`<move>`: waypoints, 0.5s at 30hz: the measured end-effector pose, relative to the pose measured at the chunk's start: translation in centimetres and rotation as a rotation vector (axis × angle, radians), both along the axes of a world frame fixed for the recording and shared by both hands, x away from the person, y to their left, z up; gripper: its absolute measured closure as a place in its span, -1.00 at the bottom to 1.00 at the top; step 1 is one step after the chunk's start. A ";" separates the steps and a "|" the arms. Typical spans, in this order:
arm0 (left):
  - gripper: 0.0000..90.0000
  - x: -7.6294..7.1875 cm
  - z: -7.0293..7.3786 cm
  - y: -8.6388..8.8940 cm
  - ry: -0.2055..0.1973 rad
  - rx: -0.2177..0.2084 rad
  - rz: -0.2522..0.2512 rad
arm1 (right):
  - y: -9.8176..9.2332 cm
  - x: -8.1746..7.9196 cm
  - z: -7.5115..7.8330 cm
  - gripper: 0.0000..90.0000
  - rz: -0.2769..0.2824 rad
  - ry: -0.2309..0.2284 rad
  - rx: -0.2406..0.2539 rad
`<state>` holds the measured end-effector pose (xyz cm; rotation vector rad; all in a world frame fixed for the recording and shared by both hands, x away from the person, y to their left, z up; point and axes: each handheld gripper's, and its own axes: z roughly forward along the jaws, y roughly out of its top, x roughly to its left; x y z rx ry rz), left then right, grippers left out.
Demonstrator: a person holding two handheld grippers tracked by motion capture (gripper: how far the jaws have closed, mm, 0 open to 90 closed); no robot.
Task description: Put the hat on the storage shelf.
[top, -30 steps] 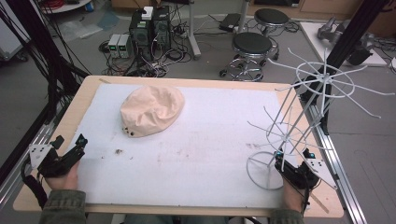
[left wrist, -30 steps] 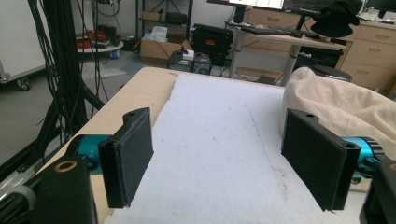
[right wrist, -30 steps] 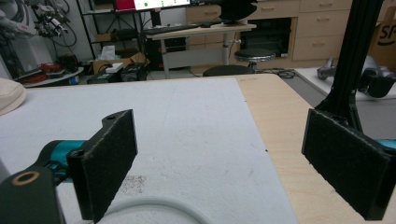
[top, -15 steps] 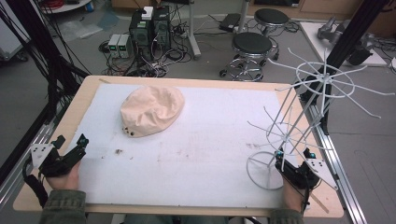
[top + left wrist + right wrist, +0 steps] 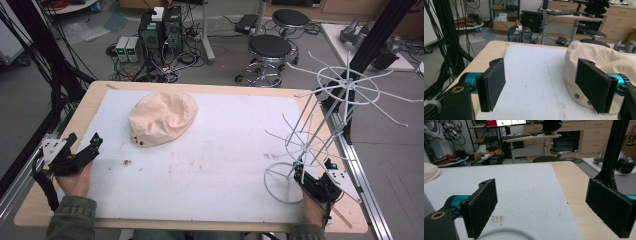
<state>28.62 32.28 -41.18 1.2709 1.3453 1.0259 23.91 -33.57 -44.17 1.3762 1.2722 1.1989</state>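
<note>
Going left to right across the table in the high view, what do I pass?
Left gripper → beige cap → white wire rack, its ring base near the table's front → right gripper, just right of that ring.

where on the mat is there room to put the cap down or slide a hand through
Free: the wide middle of the white mat, between the cream cap and the white wire rack. Also the front strip between the left gripper and the rack's ring base. Crowded: the right edge around the rack and right gripper.
</note>
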 end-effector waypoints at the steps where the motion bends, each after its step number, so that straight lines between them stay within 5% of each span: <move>1: -0.45 0.3 0.2 -0.1 0.001 -0.009 -0.007 | 0.0 0.0 0.0 -0.79 0.000 -0.001 -0.004; 6: -0.45 1.7 1.5 -0.9 -0.009 -0.011 -0.035 | -0.2 -0.1 0.0 -0.79 -0.001 -0.005 -0.007; 8: -0.45 2.6 2.5 -1.5 0.000 0.028 -0.041 | -0.1 -0.1 0.0 -0.79 -0.001 -0.002 -0.004; 15: -0.42 4.4 4.6 -2.6 -0.002 0.049 -0.096 | -0.1 -0.1 0.1 -0.79 0.001 -0.005 -0.006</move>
